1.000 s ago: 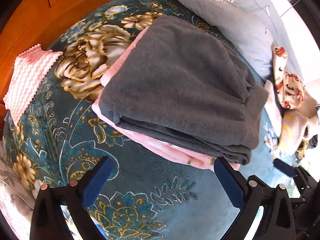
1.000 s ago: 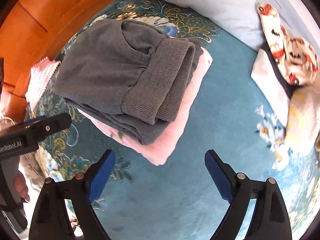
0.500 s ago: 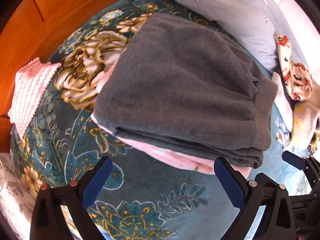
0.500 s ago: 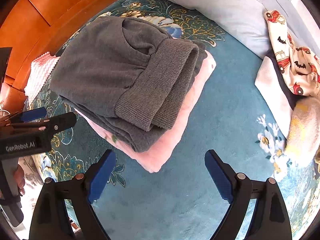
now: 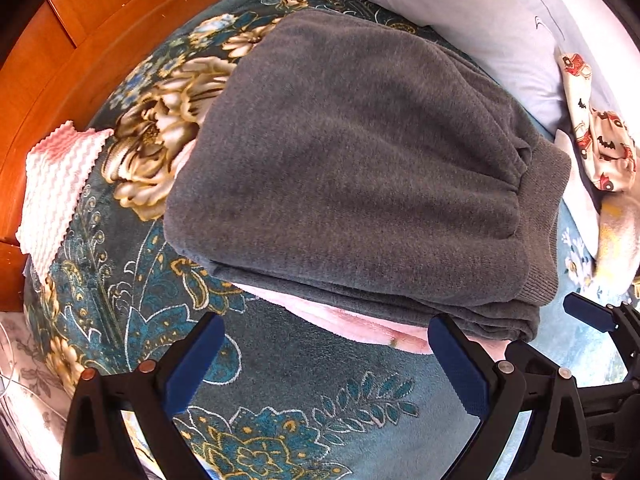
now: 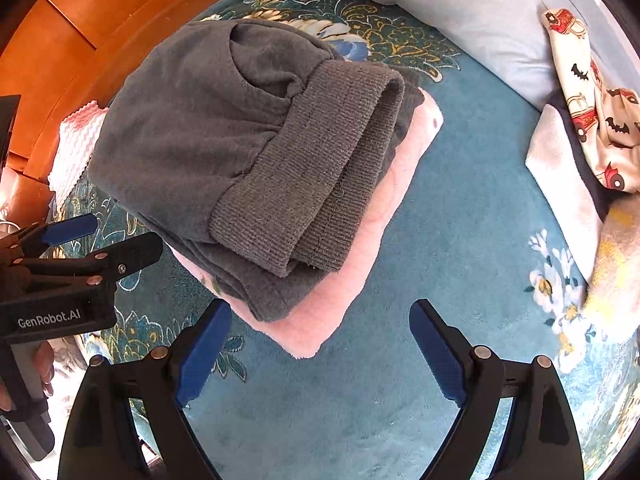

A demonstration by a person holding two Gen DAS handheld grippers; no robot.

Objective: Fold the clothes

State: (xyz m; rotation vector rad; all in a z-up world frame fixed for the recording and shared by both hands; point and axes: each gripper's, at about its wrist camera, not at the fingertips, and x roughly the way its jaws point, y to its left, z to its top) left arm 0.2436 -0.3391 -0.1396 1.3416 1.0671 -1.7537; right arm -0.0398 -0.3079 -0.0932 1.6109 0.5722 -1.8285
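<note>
A folded grey garment (image 5: 352,168) with a ribbed waistband (image 6: 304,184) lies on top of a folded pink garment (image 6: 352,280) on the teal floral blanket (image 5: 288,368). My left gripper (image 5: 324,352) hovers open just in front of the stack's near edge, nothing between its fingers. My right gripper (image 6: 320,340) stands open over the pink corner and bare blanket, also holding nothing. In the right wrist view the left gripper (image 6: 92,240) shows at the left edge, held by a hand (image 6: 44,364).
A pink-and-white zigzag cloth (image 5: 56,192) lies at the left by the wooden bed frame (image 5: 80,52). A pale blue pillow (image 6: 448,12) sits at the back. Patterned cream clothes (image 6: 588,100) are piled at the right, with a white piece (image 6: 560,168) beside them.
The left gripper has moved closer to the grey and pink stack, which now fills more of its view. The right gripper has stayed nearly still.
</note>
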